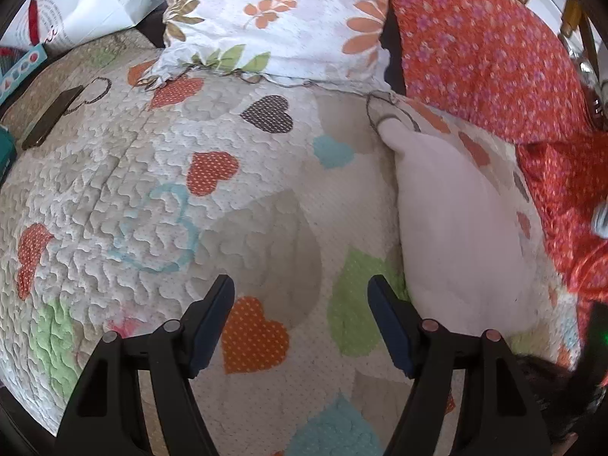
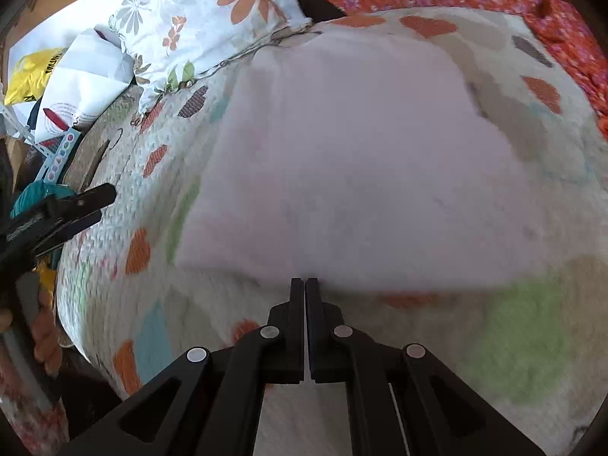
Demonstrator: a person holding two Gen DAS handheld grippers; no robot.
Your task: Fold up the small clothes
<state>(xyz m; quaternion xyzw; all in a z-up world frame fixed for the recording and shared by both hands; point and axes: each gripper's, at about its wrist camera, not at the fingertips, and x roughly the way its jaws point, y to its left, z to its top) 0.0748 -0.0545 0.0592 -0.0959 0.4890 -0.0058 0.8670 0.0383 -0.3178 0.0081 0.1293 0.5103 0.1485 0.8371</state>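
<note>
A pale pink-white garment point(image 2: 361, 163) lies spread on the heart-patterned quilt point(image 1: 152, 174). In the left wrist view it shows at the right point(image 1: 456, 228). My right gripper point(image 2: 305, 285) has its jaws together at the garment's near edge; whether cloth sits between the fingertips is blurred. My left gripper point(image 1: 300, 296) is open and empty over the quilt, left of the garment. It also shows at the left edge of the right wrist view point(image 2: 76, 205).
A floral pillow point(image 1: 273, 15) lies at the head of the bed. An orange flowered blanket point(image 1: 494, 49) is piled at the right. A dark phone point(image 1: 53, 116), white papers point(image 2: 87, 76) and a yellow bag point(image 2: 30, 72) sit at the left edge.
</note>
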